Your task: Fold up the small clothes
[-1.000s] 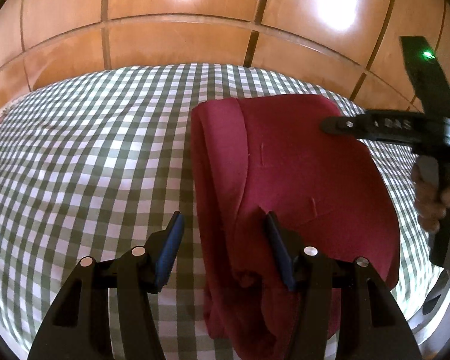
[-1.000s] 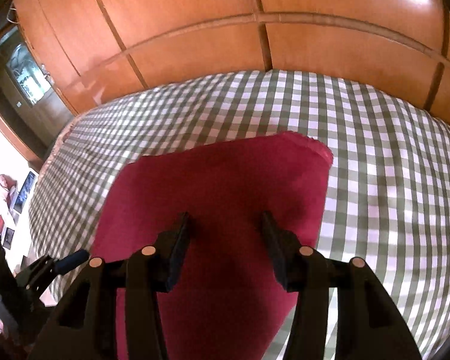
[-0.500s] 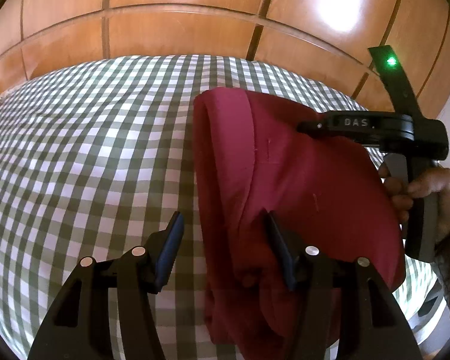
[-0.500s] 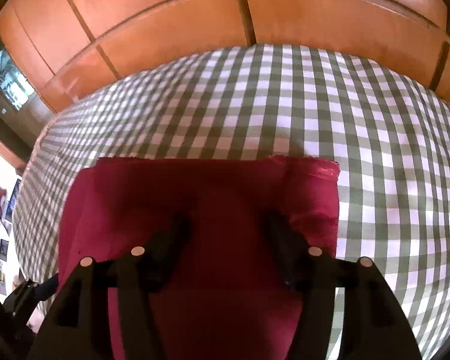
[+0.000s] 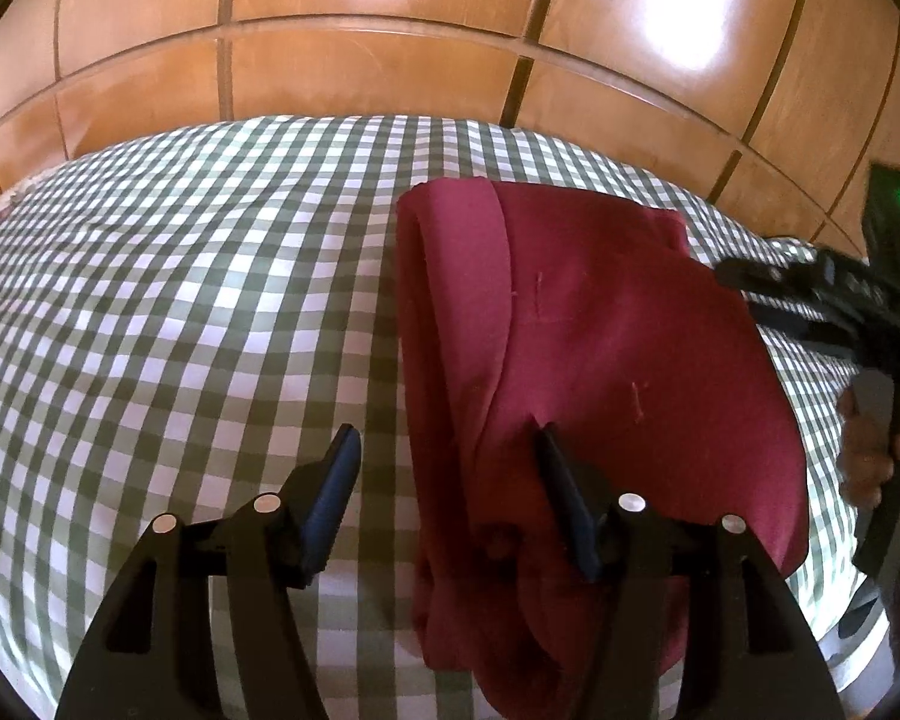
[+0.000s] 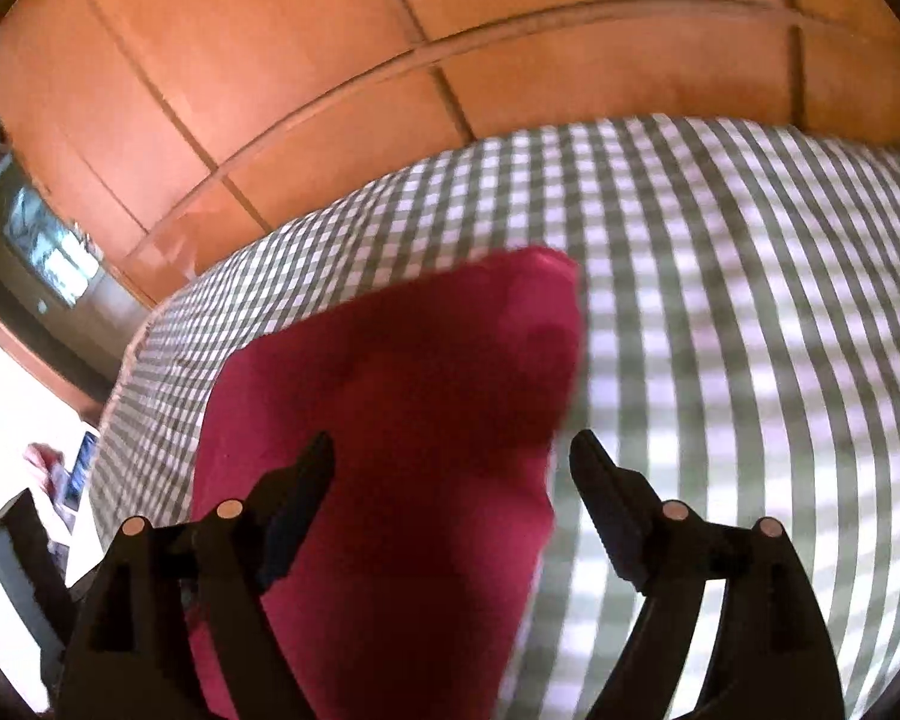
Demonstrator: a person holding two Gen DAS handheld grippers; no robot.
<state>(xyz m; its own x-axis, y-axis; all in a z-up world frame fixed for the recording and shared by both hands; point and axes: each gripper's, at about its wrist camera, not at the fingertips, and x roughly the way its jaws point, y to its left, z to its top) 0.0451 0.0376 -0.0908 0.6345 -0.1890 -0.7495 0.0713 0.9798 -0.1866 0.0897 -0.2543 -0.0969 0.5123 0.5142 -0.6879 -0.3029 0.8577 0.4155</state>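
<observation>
Red garment now freed as right gripper opens wider.

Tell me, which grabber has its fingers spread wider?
The right gripper. Its jaws are opening wide over the red garment's edge; the left gripper gapes narrower.

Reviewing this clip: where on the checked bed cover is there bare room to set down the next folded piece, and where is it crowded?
Left wrist view: bare checked cover runs from the red garment's rolled left edge to the wooden panels behind. Right wrist view: more bare cover lies right of the garment. Crowded: the near edge, where the left gripper and opening right gripper straddle the garment's edges.
</observation>
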